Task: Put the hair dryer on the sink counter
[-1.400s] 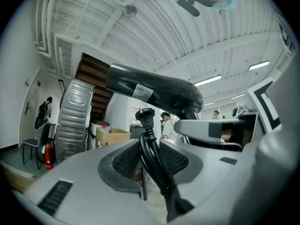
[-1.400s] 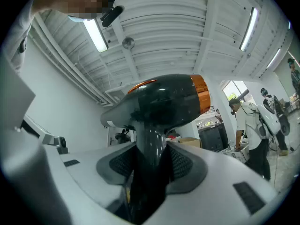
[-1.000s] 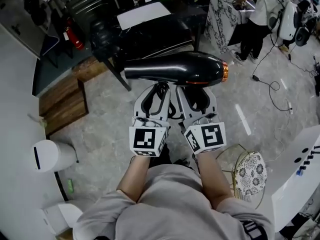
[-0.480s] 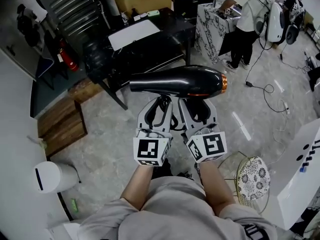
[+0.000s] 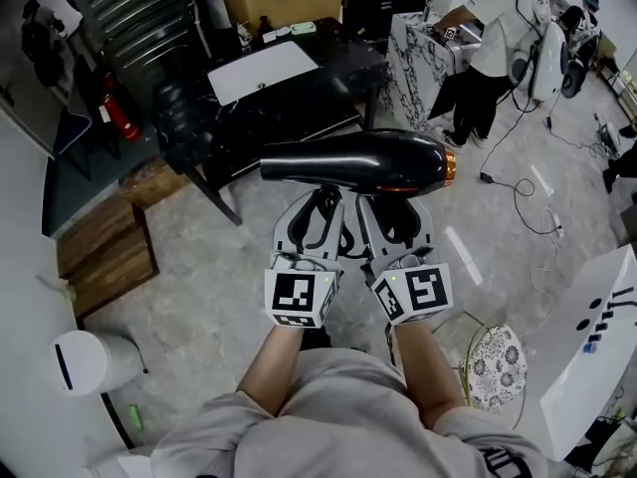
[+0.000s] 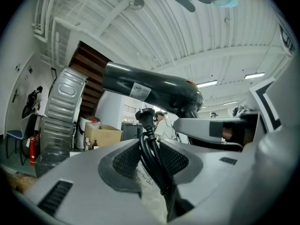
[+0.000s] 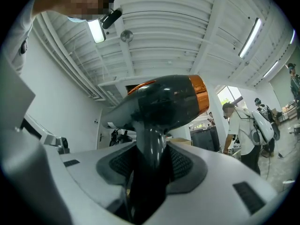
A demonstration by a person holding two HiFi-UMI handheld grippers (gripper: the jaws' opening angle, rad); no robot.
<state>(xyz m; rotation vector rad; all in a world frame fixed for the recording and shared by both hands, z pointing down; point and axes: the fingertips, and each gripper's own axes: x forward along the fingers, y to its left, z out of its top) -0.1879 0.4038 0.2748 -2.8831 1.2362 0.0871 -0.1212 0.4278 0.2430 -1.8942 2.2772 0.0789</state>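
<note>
Head view mostly hides the hair dryer (image 5: 358,159) handle (image 7: 150,149) gripped by right tongs (image 5: 394,207); left tongs (image 5: 320,207) pinch cord (image 6: 151,156).

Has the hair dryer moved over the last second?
Yes. In the head view the hair dryer has travelled up-frame, closer to the black table; the white bin on the floor now lies farther behind it.

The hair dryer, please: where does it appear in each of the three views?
Head view: hair dryer at centre, crosswise above the left gripper and right gripper.
Left gripper view: hair dryer upper centre, above the fingers clamping its cord.
Right gripper view: hair dryer at centre, handle between the fingers.
Shared landmark: its orange ring, at the barrel's right end.
</note>
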